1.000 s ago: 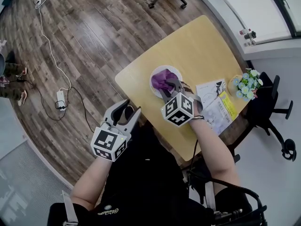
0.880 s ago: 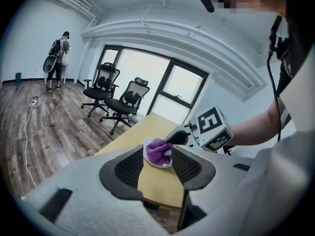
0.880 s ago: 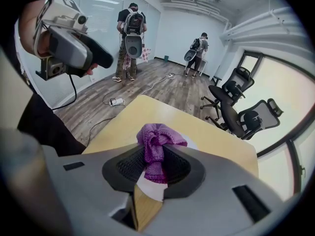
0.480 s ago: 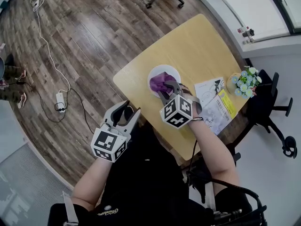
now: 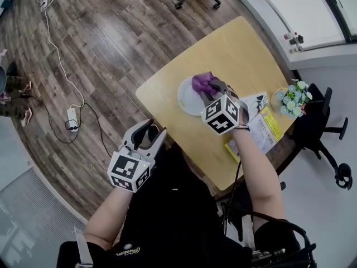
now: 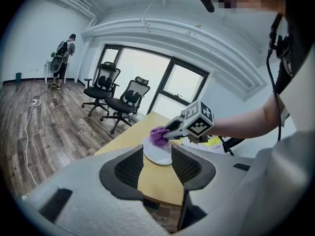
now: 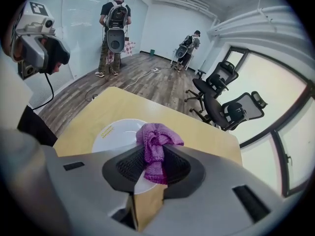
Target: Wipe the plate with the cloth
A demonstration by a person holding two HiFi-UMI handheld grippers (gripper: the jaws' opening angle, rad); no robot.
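Cloth (image 5: 201,83) now at plate (image 5: 186,99) rim

Light wooden table (image 5: 234,54), rounded corners, on dark plank floor (image 5: 111,32). Printed papers (image 5: 262,130) at the table's right edge, with a pot of blue and white flowers (image 5: 294,98) just beside. Power strip (image 5: 72,116) and white cable (image 5: 56,43) on the floor. Black office chairs (image 6: 101,88) near the window (image 6: 142,70). Standing person (image 7: 115,28) well back, back turned.
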